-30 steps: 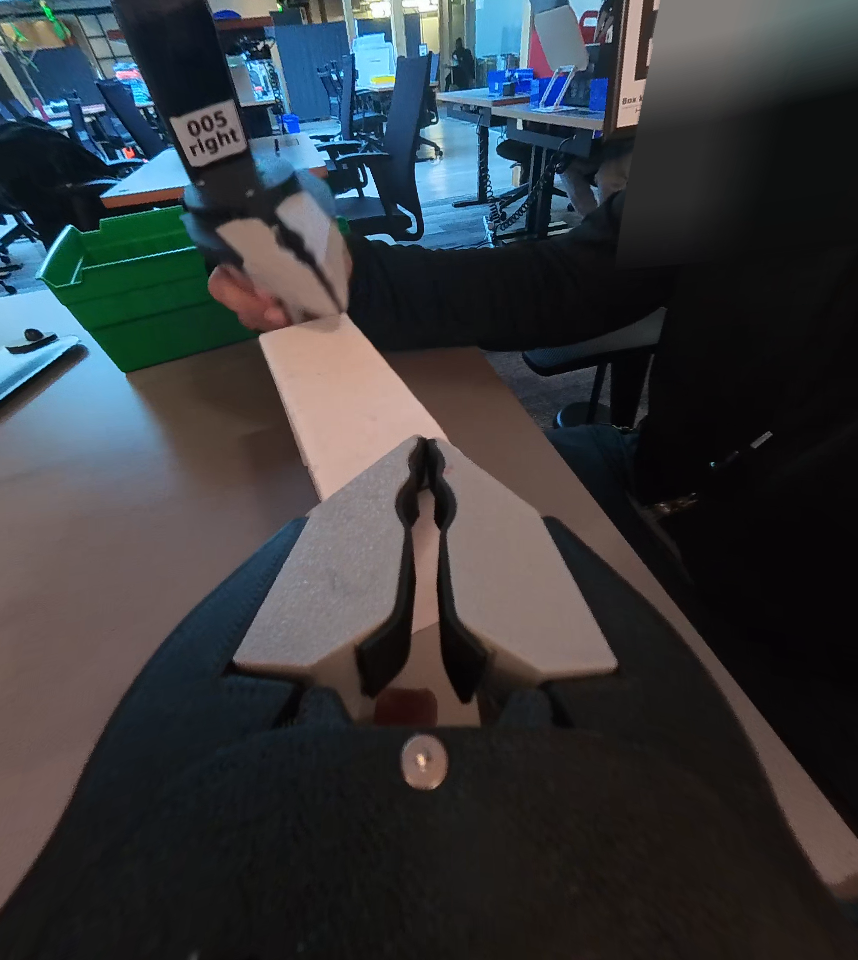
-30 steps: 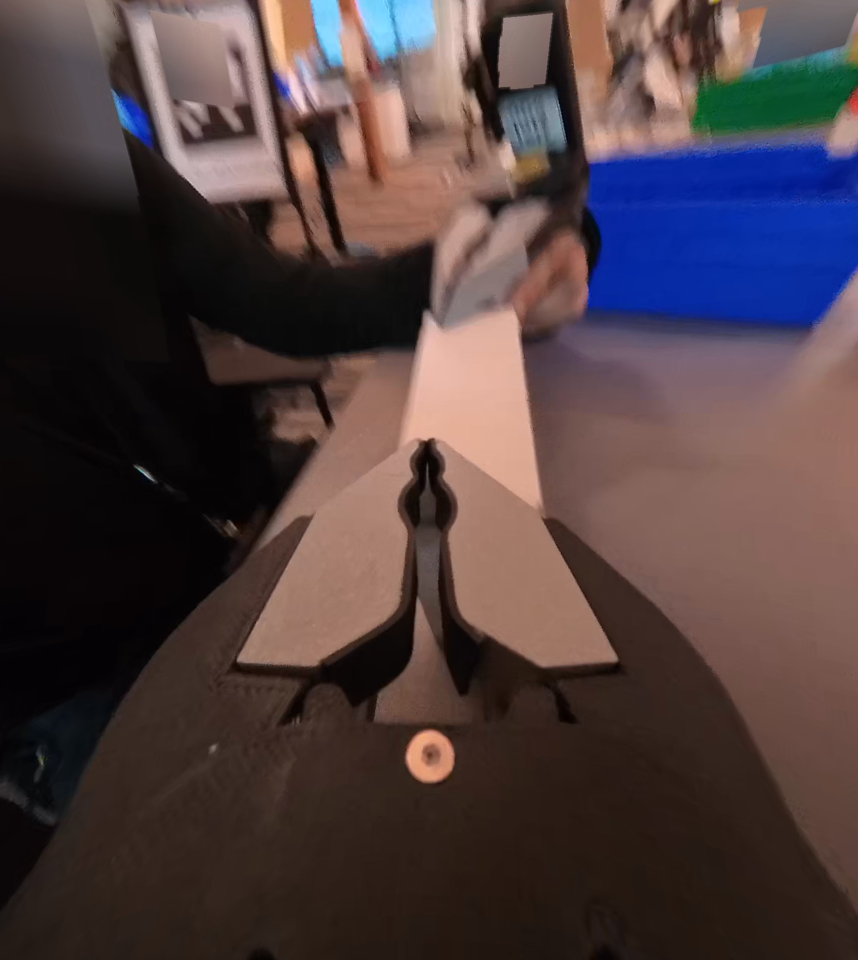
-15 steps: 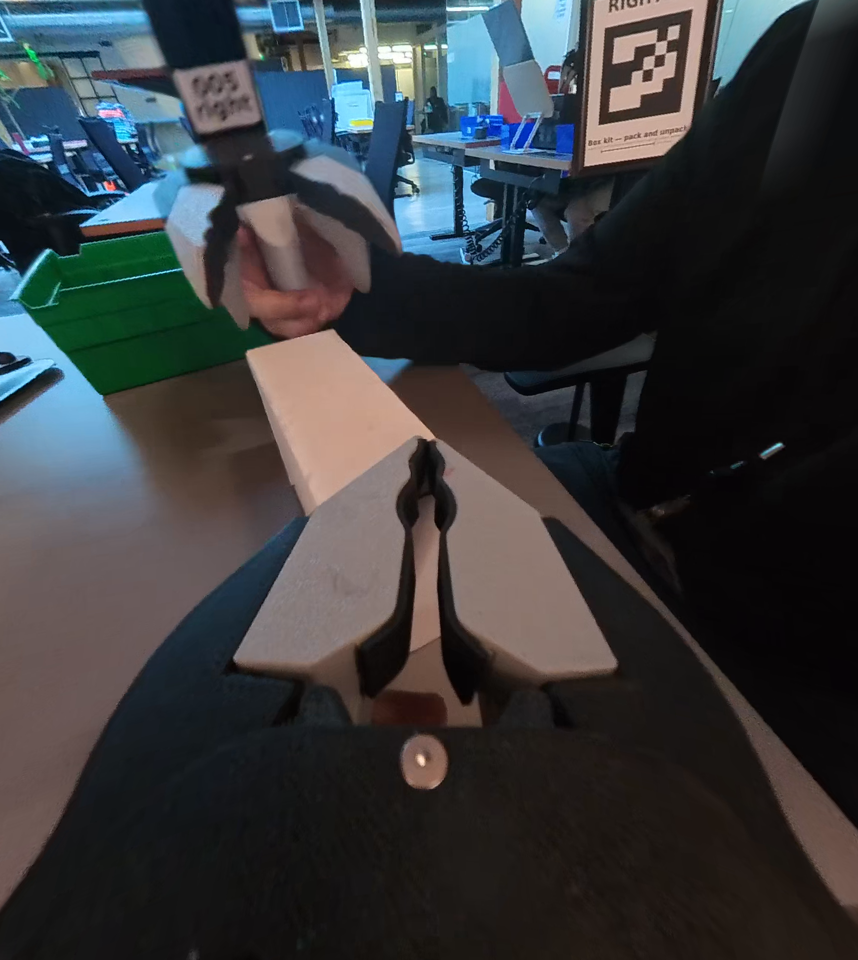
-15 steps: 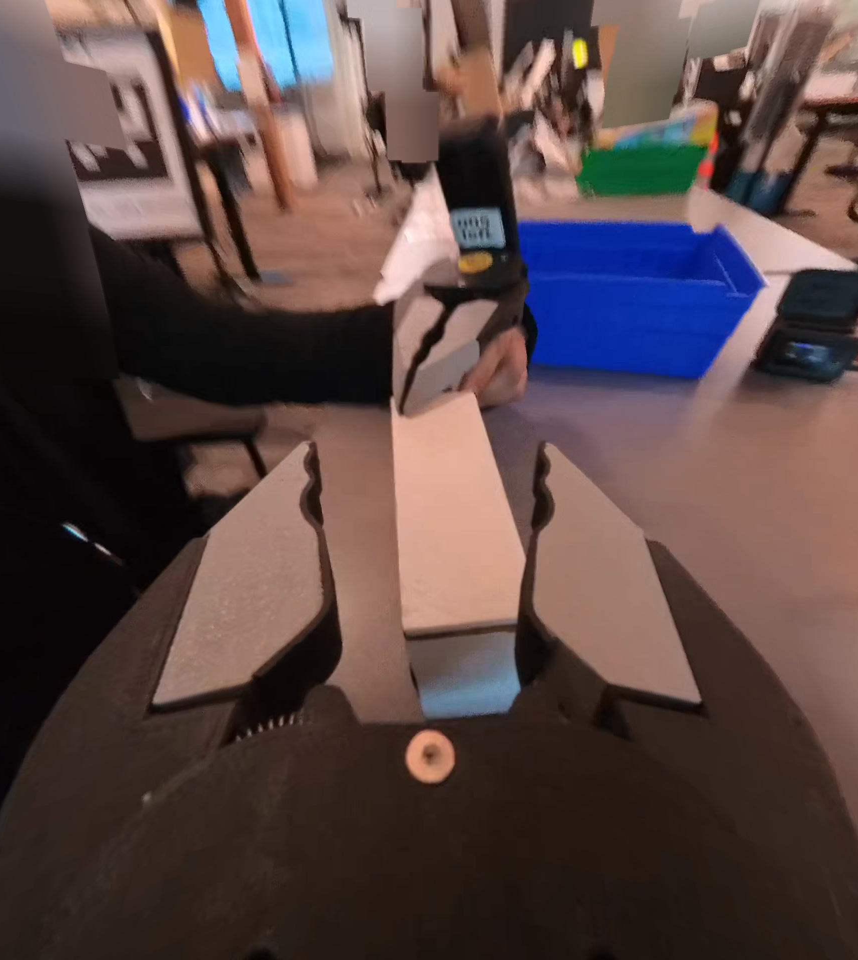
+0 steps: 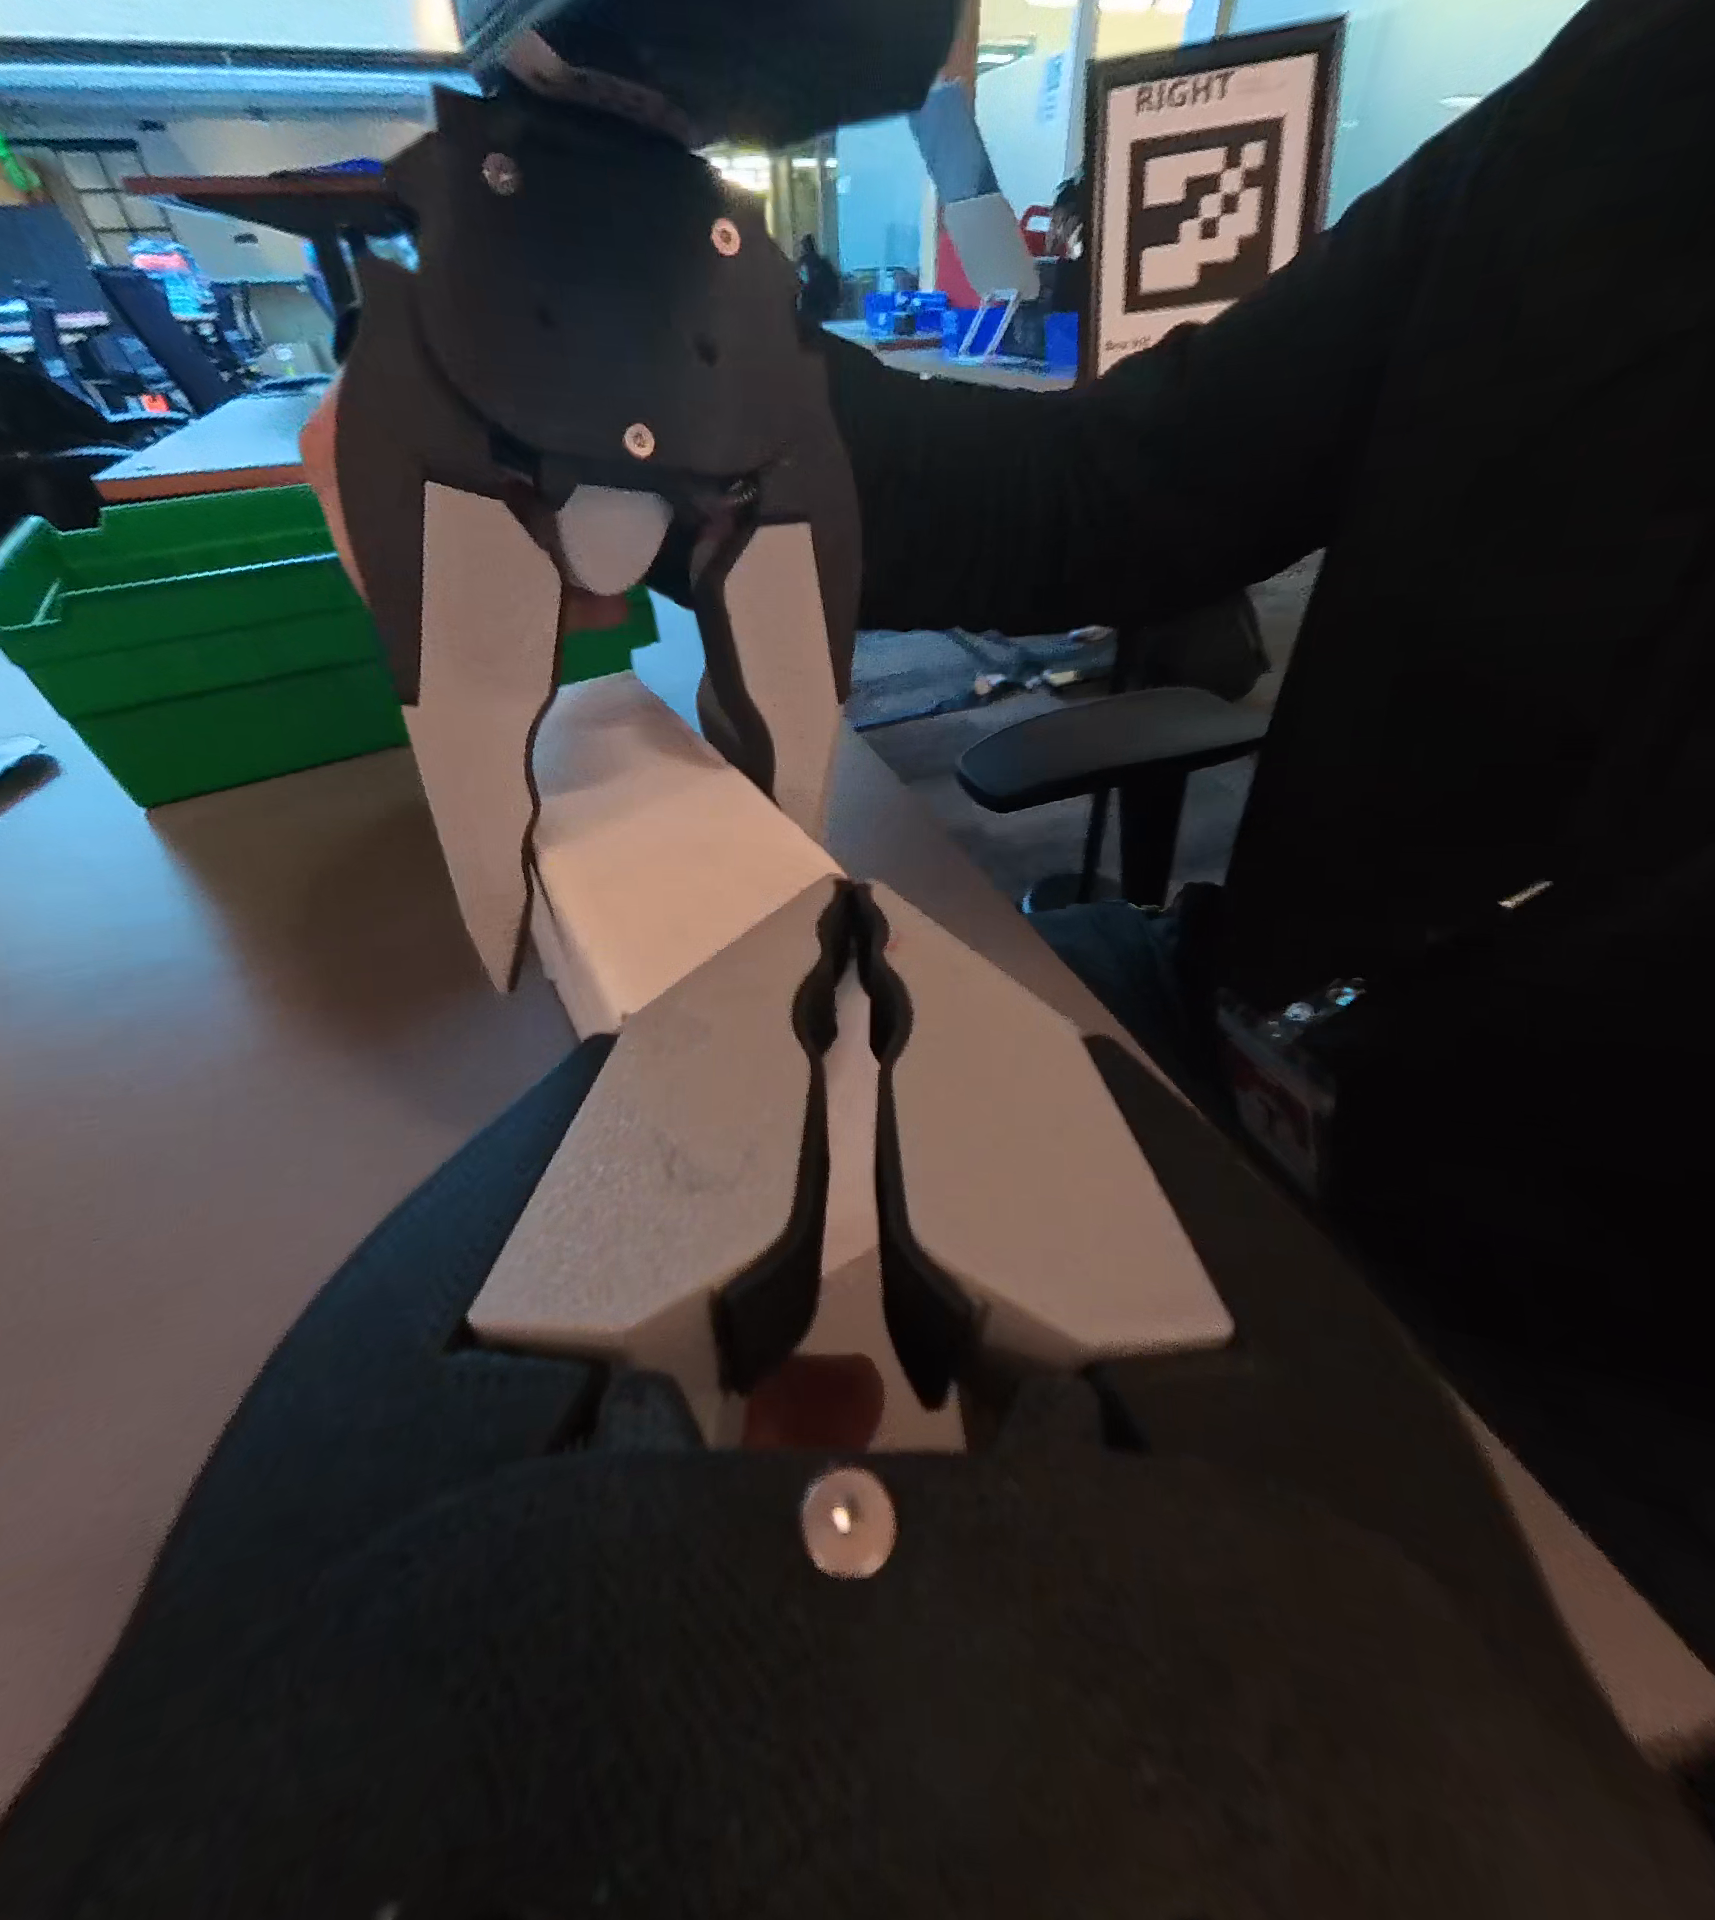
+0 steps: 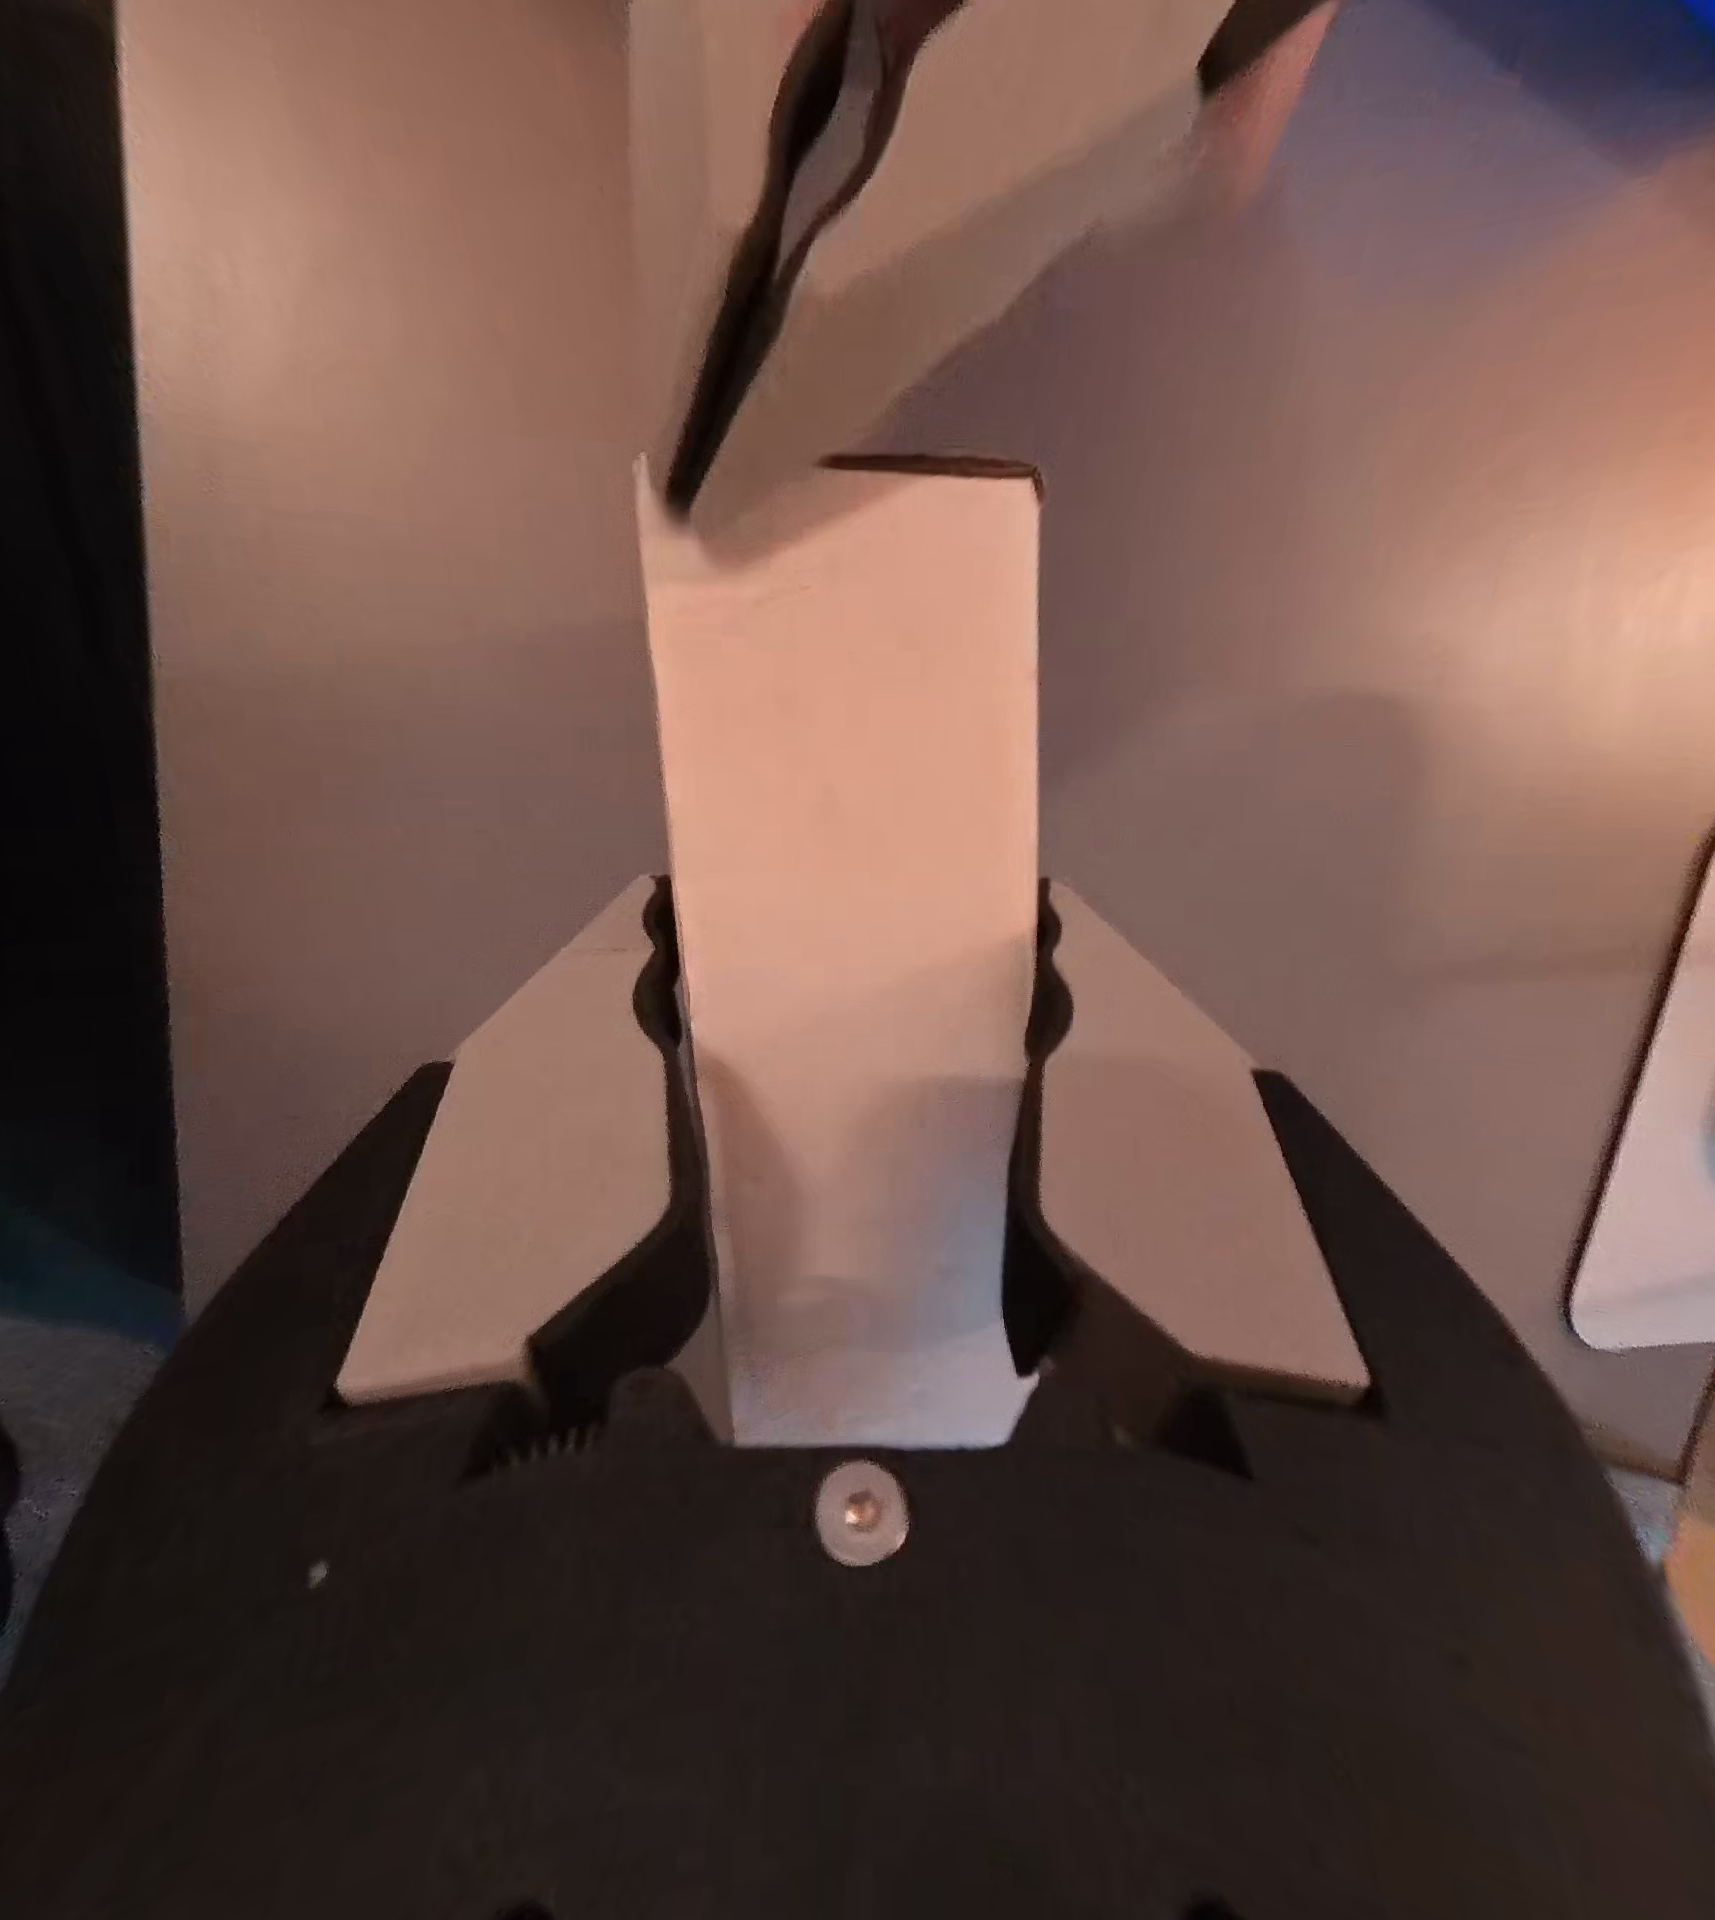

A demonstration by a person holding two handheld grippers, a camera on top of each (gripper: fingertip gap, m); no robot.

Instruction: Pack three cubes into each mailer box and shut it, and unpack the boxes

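A long white mailer box (image 5: 666, 831) lies shut on the brown table (image 5: 157, 1039) near its right edge. My left gripper (image 5: 855, 894) is shut on the box's near end. My right gripper (image 5: 645, 894) comes down from above and straddles the box's middle, one finger on each long side. In the right wrist view the box (image 6: 848, 727) fills the gap between my right gripper's (image 6: 851, 894) fingers, and both pads touch its sides. The left gripper (image 6: 728, 343) shows blurred at the box's far end there. No cubes show.
A green bin (image 5: 188, 644) stands at the back left of the table. A person's black sleeve (image 5: 1092, 468) reaches in from the right, above a chair armrest (image 5: 1102, 748). A white rounded card (image 6: 1684, 1091) lies right of the box. The table edge runs close along the box's right side. The tips of one gripper are about 7 cm away from the tips of the other.
My right gripper let go of the box's far end, opened, swung over the box and came down, closing on its sides. The left gripper kept its hold.
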